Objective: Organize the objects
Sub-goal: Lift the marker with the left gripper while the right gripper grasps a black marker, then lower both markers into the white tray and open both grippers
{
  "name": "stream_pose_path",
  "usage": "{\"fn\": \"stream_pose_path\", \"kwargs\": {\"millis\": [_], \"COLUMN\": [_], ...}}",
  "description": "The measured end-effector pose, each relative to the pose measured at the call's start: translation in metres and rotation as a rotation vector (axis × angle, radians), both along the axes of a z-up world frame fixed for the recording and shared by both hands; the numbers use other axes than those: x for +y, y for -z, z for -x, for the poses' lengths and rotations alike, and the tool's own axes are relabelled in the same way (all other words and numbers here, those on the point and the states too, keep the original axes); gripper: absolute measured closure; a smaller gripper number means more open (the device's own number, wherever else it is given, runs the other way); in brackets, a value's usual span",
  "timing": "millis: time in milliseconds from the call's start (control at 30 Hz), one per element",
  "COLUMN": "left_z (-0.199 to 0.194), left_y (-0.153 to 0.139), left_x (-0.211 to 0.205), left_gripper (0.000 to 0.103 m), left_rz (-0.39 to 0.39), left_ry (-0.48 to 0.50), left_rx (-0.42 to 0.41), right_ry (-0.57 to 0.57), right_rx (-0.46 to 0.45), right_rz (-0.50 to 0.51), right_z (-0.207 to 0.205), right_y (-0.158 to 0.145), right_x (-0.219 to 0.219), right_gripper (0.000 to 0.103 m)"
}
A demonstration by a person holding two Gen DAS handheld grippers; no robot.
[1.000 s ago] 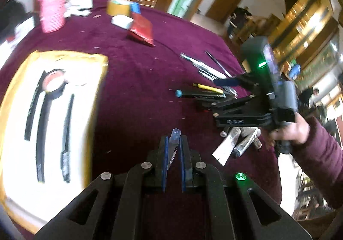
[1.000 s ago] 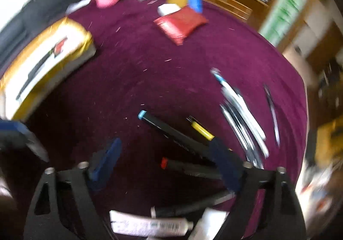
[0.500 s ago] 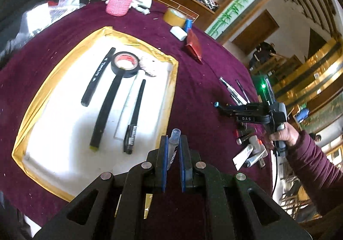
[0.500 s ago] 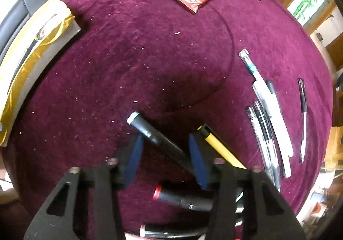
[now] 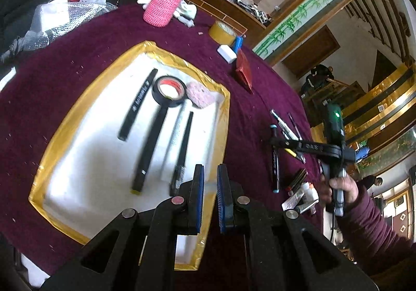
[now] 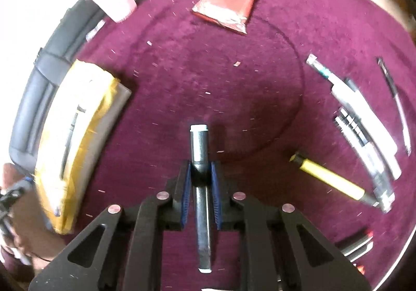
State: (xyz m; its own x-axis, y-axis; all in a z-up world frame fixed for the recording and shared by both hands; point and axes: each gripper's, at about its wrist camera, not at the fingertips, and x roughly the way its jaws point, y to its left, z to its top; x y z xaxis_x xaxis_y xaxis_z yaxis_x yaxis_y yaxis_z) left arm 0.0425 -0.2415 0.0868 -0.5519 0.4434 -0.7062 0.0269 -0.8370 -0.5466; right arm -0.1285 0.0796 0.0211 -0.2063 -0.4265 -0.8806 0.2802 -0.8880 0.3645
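Over the bench (image 6: 234,88), my right tool (image 6: 199,174) is closing on a marker (image 6: 199,161).
Its pads press the marker's dark barrel, cap pointing away from me. My left tool (image 5: 209,187) hangs clenched and empty at the near edge of the tray (image 5: 78,119), with pens and tape inside it.

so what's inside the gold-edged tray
the tray holds a black tape roll, a pink sponge and several pens; its near corner is hidden behind the left gripper
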Motion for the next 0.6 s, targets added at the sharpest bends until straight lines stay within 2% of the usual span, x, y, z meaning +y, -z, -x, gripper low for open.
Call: {"fn": "stream_pose_path", "kwargs": {"millis": [167, 367, 467, 600], "left_z": [0.007, 0.019, 0.025, 0.031], "left_y": [-0.008, -0.001, 0.003, 0.004], "left_x": [-0.022, -0.04, -0.048, -0.057], "left_gripper": [0.096, 0.096, 0.096, 0.096], "left_rz": [0.003, 0.006, 0.005, 0.012], "left_ry": [0.006, 0.043, 0.058, 0.084], "left_rx": [0.014, -0.015, -0.03, -0.031], "right_ry": [0.018, -0.007, -0.014, 0.021], "right_rx": [0.051, 0.091, 0.068, 0.017], "right_rz": [0.133, 0.261, 0.292, 0.308], "right_z": [-0.025, -0.051, -0.053, -0.052], "right_y": [-0.035, -0.08, -0.082, -0.066], "right_x": [-0.026, -0.056, -0.08, -0.114], "right_gripper": [0.091, 0.09, 0.09, 0.09]}}
